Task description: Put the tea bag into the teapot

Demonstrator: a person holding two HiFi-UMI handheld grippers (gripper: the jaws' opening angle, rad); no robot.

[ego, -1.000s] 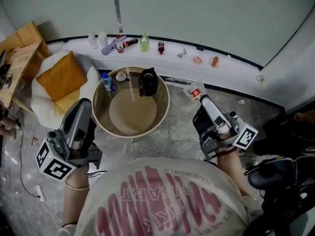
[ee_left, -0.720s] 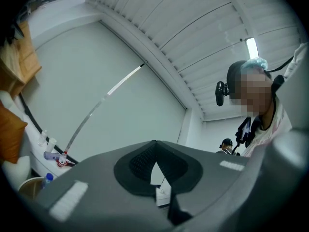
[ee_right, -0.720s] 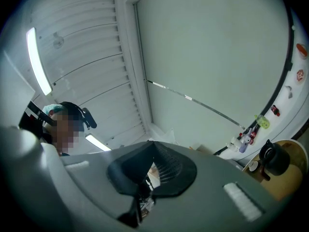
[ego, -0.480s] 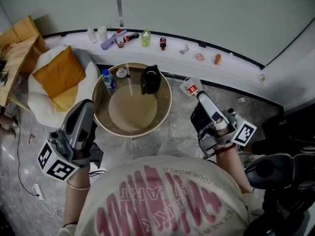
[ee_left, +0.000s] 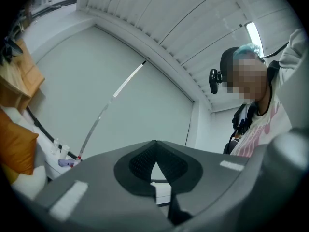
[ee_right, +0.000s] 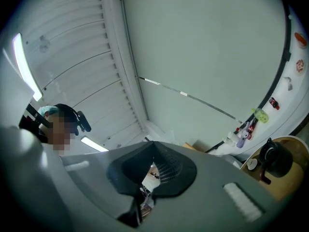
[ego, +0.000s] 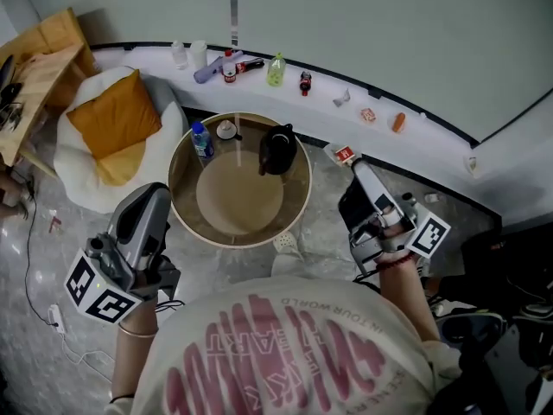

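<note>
Lounge-style room. Ahead of you, between left gripper (ego: 151, 201) and right gripper (ego: 357, 169), stands a round glass table (ego: 233, 201); beyond the left gripper, a white beanbag (ego: 86, 188) with orange cushions (ego: 108, 119); farther off, a curved white ledge (ego: 320, 111) carrying small bottles (ego: 276, 69); stone-patterned floor (ego: 320, 219).

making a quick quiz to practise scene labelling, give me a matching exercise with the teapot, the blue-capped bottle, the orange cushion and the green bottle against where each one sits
Things:
1. teapot
2. blue-capped bottle
3. orange cushion
4. green bottle

Places:
A. on the white ledge along the wall
B. on the white seat left of the table
C. on the round table, far right part
D. on the round table, far left part

Pairs: 1-C, 2-D, 3-B, 4-A
</note>
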